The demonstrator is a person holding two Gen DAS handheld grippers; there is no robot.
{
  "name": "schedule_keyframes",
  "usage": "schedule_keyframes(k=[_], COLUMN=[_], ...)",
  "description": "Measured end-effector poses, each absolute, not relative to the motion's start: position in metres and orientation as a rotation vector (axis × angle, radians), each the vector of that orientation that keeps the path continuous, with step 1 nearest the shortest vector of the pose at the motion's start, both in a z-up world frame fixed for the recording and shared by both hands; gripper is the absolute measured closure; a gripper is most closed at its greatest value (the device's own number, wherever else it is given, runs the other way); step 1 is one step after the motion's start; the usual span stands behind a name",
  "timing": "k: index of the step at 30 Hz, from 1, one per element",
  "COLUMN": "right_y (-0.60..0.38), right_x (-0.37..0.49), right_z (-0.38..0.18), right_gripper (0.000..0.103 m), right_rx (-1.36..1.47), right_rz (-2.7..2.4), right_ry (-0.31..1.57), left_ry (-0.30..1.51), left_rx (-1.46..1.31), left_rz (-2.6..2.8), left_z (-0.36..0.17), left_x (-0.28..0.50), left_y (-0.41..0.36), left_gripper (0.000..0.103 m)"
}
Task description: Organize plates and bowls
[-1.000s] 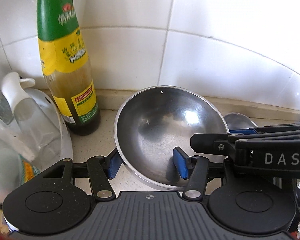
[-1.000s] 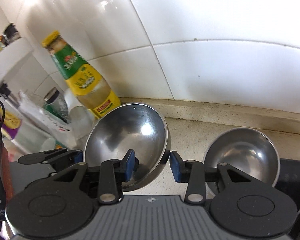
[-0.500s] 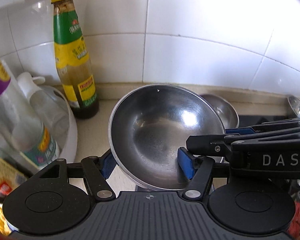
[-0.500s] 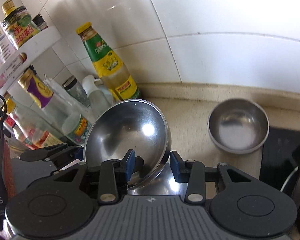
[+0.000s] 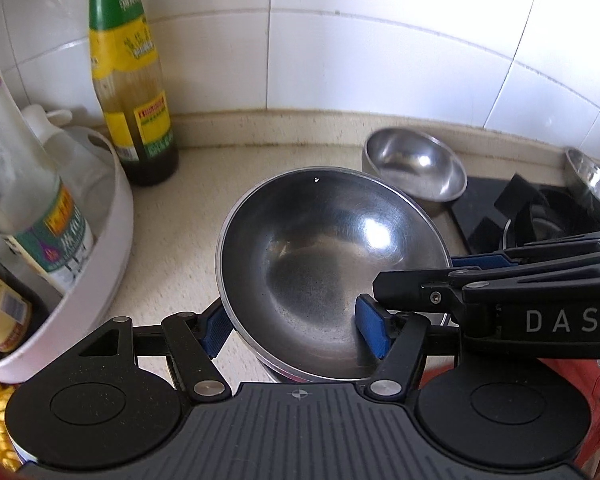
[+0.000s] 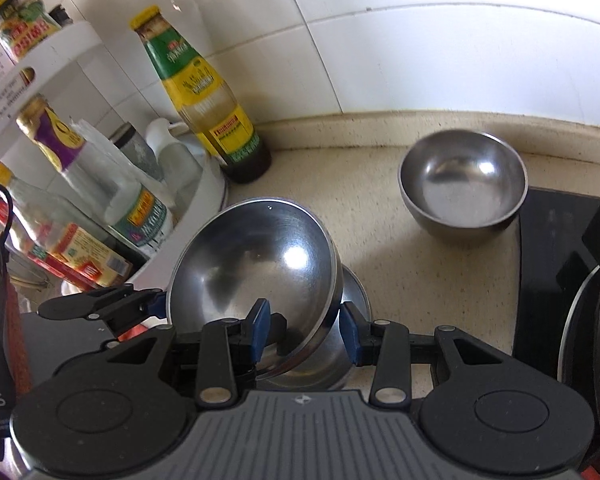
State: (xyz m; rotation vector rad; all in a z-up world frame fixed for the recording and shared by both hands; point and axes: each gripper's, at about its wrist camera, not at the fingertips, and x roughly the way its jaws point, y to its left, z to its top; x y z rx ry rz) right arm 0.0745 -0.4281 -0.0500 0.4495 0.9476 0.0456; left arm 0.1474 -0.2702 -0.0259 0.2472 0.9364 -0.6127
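A large steel bowl [image 5: 328,264] is held tilted above the counter by both grippers. My left gripper [image 5: 296,330] is shut on its near-left rim, one pad inside and one outside. My right gripper [image 6: 304,334] is shut on its right rim; it reaches in from the right in the left wrist view [image 5: 460,276]. The bowl shows in the right wrist view [image 6: 252,268], over another steel bowl [image 6: 336,344] beneath it. A small steel bowl [image 6: 462,186] stands apart on the counter at the back, also in the left wrist view [image 5: 414,168].
A tall sauce bottle [image 5: 130,80] stands by the tiled wall. A white round rack [image 5: 112,216] of bottles is at the left. A black stove top [image 6: 560,264] lies at the right, with another steel bowl [image 5: 592,184] at its far edge.
Both grippers have pulled back from the wall and risen with the large bowl. The small bowl and stove have come further into view, and a bowl shows beneath the held one.
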Motion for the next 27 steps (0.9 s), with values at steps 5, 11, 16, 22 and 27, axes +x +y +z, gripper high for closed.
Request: schedule_keyframes(k=[5, 11, 16, 22, 27], right_y=[-0.429, -0.434, -0.448, -0.473, -0.504], right_x=[0.071, 0.058, 0.052, 0.053, 0.063], right_z=[-0.055, -0.05, -0.048, -0.045, -0.044], right_gripper=[0.066, 0.065, 0.065, 0.065, 0.065], right_rx=[0.445, 0.4, 0.421, 0.431, 0.461], right_rz=[0.045, 0.027, -0.004, -0.078, -0.162], right_ry=[0.964, 0.945, 0.927, 0.897, 0.858], left_ry=[0.962, 0.944, 0.92, 0.885, 0.875], left_rx=[0.25, 0.282, 0.267, 0.285, 0.296], left_rz=[-0.619, -0.613, -0.595, -0.584, -0.594], left_z=[-0.034, -0.031, -0.022, -0.01, 0.001], left_x=[0.15, 0.146, 0.152, 0.161, 0.177], left_y=[-0.269, -0.26, -0.257, -0.267, -0.289], left_gripper=[0.032, 0.025, 0.024, 0.02, 0.018])
